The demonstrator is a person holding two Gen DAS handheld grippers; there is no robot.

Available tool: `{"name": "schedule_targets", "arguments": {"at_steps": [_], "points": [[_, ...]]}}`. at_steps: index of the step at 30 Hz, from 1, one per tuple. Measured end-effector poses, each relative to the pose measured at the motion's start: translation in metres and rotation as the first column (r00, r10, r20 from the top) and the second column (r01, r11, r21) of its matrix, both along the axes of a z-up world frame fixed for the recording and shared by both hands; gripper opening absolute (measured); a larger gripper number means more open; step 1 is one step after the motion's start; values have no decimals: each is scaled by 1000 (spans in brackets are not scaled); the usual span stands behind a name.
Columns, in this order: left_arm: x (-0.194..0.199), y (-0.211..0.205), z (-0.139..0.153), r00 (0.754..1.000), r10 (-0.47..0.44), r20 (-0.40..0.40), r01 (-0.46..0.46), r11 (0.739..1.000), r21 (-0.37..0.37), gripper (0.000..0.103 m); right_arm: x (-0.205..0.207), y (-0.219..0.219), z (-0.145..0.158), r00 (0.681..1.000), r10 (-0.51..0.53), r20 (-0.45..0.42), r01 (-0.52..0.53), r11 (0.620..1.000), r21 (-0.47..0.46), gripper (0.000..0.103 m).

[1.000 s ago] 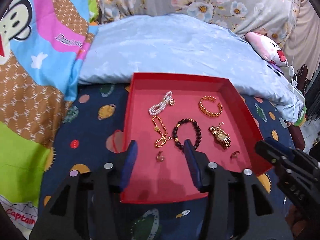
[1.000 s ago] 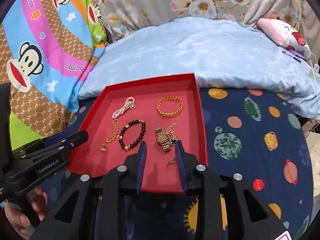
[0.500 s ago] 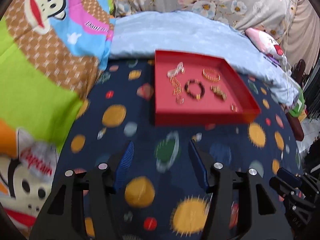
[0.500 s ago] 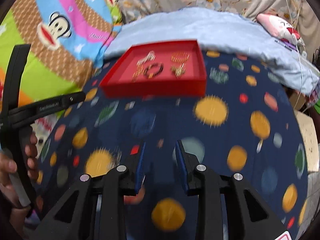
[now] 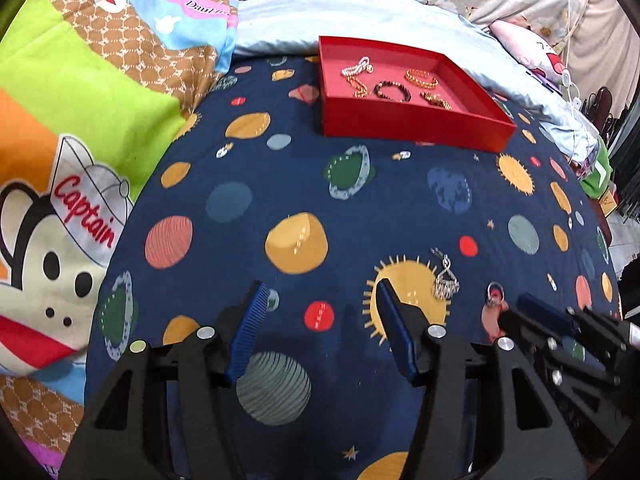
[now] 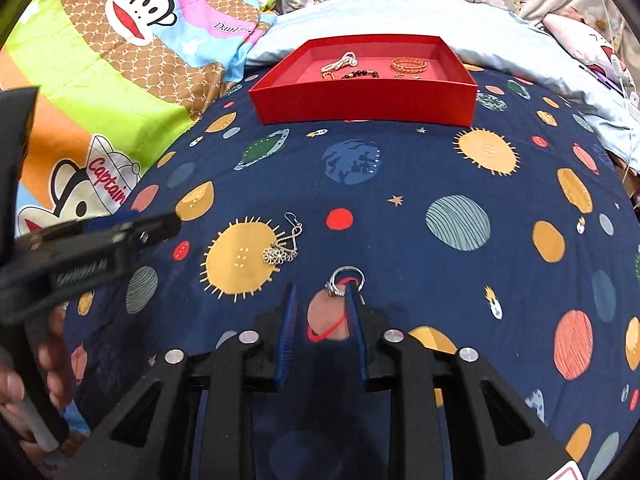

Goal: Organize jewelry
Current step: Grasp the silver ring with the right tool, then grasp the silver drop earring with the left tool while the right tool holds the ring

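A red tray sits far back on the planet-print bedspread and holds a pearl bracelet, a dark bead bracelet, a gold bangle and other gold pieces. A silver earring and a silver ring lie on the bedspread near me. My right gripper is open just short of the ring, its right fingertip touching the ring. My left gripper is open and empty, left of the earring.
A cartoon monkey blanket is heaped on the left. A light blue pillow lies behind the tray. A pink plush and cables are at the far right edge. My left gripper also shows in the right wrist view.
Both grippers have pulled far back from the tray toward the near part of the bed. The earring and ring have come into view close to the fingers.
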State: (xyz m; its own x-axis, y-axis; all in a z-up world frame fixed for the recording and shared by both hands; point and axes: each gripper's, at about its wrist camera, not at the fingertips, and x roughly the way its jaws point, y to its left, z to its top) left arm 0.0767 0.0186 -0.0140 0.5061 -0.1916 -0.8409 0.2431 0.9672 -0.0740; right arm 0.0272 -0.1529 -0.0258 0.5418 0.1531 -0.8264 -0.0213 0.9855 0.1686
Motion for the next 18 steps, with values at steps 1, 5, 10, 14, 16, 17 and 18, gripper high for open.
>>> {"name": "schedule_targets", "arguments": {"at_steps": [1,5,10,14,16,17,18], "points": [[-1,0,-1,1000,0,-2,0,1000,1,54,3,0,-1,1000,1,-4,-1,1000,4,18],[-3,2,-4,1000,1,-15,-1,1000,-2,55,13,1,-9,1000,5,-25,-5,1000,-10,13],[-4,3,-4,1000,0,-17,0,1000,-6,55,15,-2,-17,999,-1,-39,0,1000,-25,10],[-4,-2,-4,1000,-17,-18,17,1000,-16,55,14,-3,-16,999,-2,-38,1,999,-34,9],[-4,-6,-4,999,-28,-21,27,999,-21,54,14,-3,-16,999,-2,-38,1,999,-47,9],[-4,-9,-4,999,-35,-24,34,999,-24,54,13,-3,-15,999,-7,-37,6,999,-46,8],[-4,-12,-4,999,-41,-26,40,999,-27,54,13,-5,-15,999,-13,-36,11,999,-43,8]]}}
